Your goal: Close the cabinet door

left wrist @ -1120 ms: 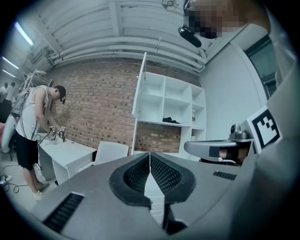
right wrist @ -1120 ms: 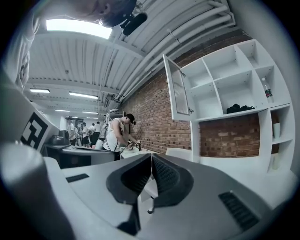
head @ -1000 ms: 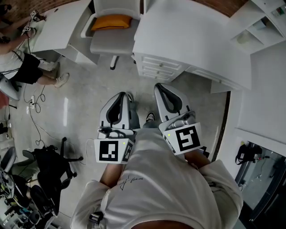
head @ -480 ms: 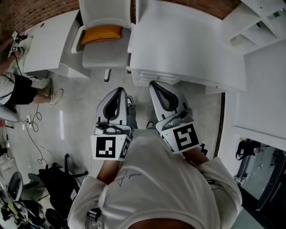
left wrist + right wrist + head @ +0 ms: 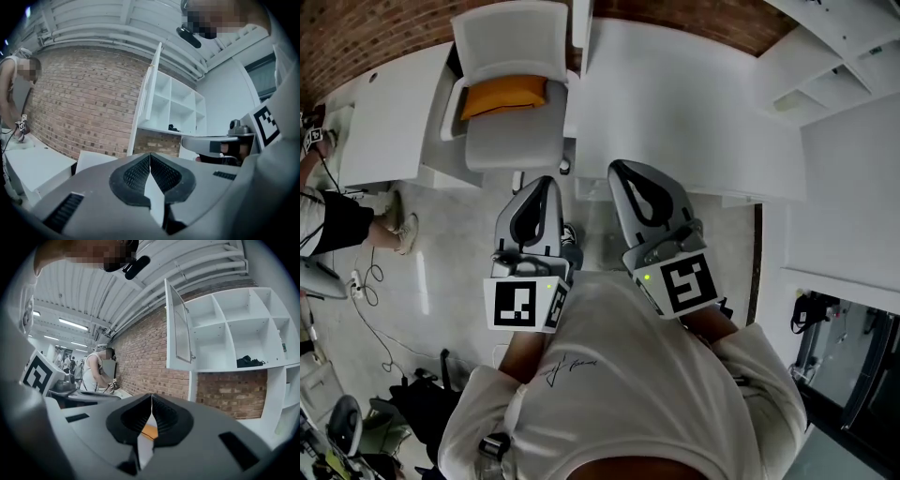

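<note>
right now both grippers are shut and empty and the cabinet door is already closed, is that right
Not quite. The cabinet door is open, swung out from the white shelf unit, as the right gripper view shows. The rest holds: the left gripper and the right gripper are both shut with nothing between their jaws.

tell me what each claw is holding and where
Nothing. The left claw and the right claw are both shut and empty; the cabinet door hangs open, untouched.
</note>
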Tool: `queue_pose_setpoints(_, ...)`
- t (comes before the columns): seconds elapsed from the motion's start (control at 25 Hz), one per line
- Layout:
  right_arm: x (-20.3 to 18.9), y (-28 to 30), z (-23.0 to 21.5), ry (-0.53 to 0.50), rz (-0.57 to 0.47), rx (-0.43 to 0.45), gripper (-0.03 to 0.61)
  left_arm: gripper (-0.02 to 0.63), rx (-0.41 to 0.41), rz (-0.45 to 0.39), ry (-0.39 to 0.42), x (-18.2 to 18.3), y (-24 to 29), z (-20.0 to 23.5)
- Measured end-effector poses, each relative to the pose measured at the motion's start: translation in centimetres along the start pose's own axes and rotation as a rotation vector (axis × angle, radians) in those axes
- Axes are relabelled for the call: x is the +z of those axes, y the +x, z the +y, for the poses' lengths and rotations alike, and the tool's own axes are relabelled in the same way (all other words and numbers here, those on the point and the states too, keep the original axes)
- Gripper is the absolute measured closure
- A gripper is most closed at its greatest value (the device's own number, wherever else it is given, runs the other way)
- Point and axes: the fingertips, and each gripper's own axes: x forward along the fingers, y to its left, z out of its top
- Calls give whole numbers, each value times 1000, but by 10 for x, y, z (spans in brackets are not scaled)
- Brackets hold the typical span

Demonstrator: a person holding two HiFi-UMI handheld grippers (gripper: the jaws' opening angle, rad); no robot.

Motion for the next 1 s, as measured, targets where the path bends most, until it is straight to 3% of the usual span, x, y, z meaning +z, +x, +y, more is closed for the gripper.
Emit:
queue_pose_setpoints(0.56,60,77,-16,-61,-52,-89,551,597,-187,-31,3,28,52,36)
queue_pose_setpoints(0.84,91,92,-37,-95,-126,-234,548,597,-245,-28,13,31,63,50)
queue_pose_setpoints(1.0,99,98,-46,-98,-145,-287,479,597,-274,-6,5,26,65,45)
